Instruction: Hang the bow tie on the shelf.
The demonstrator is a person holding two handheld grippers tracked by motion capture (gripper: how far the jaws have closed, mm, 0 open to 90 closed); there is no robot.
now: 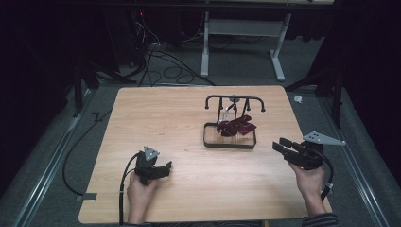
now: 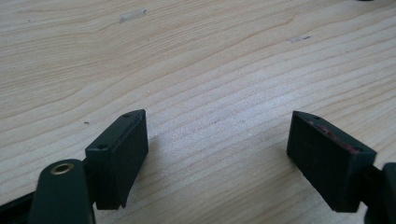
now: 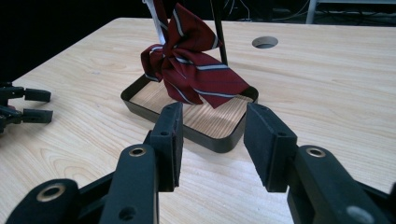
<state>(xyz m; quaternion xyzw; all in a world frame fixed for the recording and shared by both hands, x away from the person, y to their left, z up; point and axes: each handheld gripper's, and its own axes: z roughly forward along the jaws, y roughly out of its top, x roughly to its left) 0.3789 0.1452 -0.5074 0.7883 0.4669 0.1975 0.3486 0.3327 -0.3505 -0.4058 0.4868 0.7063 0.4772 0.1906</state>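
Table (image 1: pixel 156 118) of pale wood takes up the middle of the high view, its near edge cut off at the bottom of the frame along with the person's forearms. Darkness swallows the upper left and right of that view, so what stands there is hard to make out; grey floor, loose cables (image 1: pixel 161 66) and a white frame's legs (image 1: pixel 205 52) show at top centre. No writing or label can be read anywhere.

A black stand (image 1: pixel 230 135) with a shallow tray base sits right of centre on the table, and a dark red striped tie (image 1: pixel 236 126) hangs bunched from its top bar down into the tray. In the right gripper view the tie (image 3: pixel 191 70) hides most of the stand's post, and the bar is cut off at the top edge.

The right gripper (image 1: pixel 283 147), at lower right, is held near the stand with jaws partly apart and nothing between them. The left gripper (image 1: pixel 166 166), at lower left, lies well apart from the stand, jaws spread wide over bare wood, empty.
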